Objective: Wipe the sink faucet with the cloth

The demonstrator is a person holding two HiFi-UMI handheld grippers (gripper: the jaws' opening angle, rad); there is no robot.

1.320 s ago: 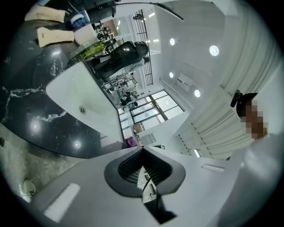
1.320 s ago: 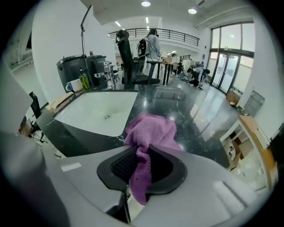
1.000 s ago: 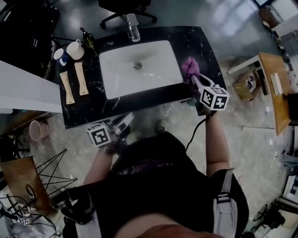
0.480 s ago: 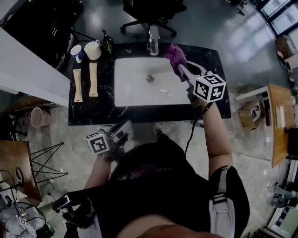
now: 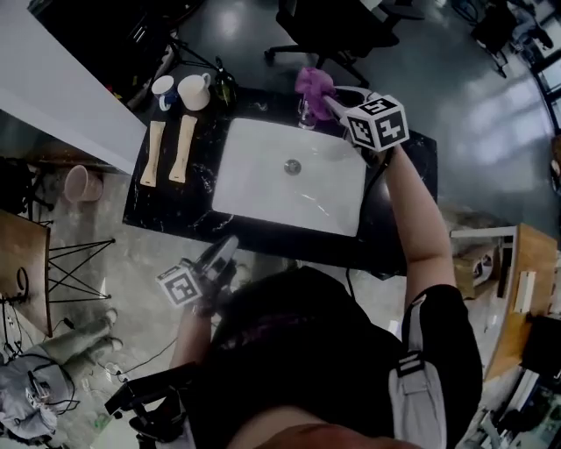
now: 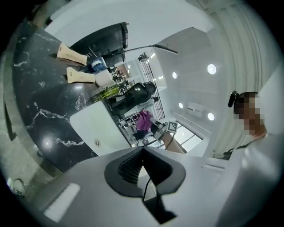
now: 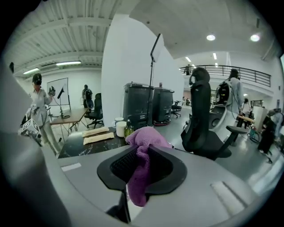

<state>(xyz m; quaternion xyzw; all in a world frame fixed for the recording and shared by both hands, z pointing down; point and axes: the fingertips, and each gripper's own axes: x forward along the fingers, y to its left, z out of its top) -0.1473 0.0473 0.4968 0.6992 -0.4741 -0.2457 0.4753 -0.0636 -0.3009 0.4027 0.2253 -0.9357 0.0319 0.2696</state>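
Purple cloth (image 7: 146, 137) is pinched between the jaws of the right gripper (image 7: 142, 155). It bunches above the pads and hangs in a tail below them. In the head view this gripper reaches across the far right corner of the sink (image 5: 263, 175), and the cloth sits over the faucet (image 5: 306, 118) at the middle of the back rim. The faucet is mostly covered from above, so I cannot tell whether the cloth touches it.

The left gripper (image 6: 143, 153) has its jaws together with nothing between them. It is held near the person's body at the front edge of the counter (image 5: 166, 206), well apart from the faucet.

The basin is white, with its drain (image 5: 293, 166) near the centre, and is set in black marbled stone. Left of the faucet along the back edge stand a dark bottle (image 5: 226, 90), a white mug (image 5: 195, 90) and a blue-and-white cup (image 5: 164, 86). The bottle is nearest the cloth. Two pale wooden pieces (image 5: 169, 151) lie side by side on the counter left of the basin. An office chair (image 5: 342, 26) stands on the floor just behind the counter.
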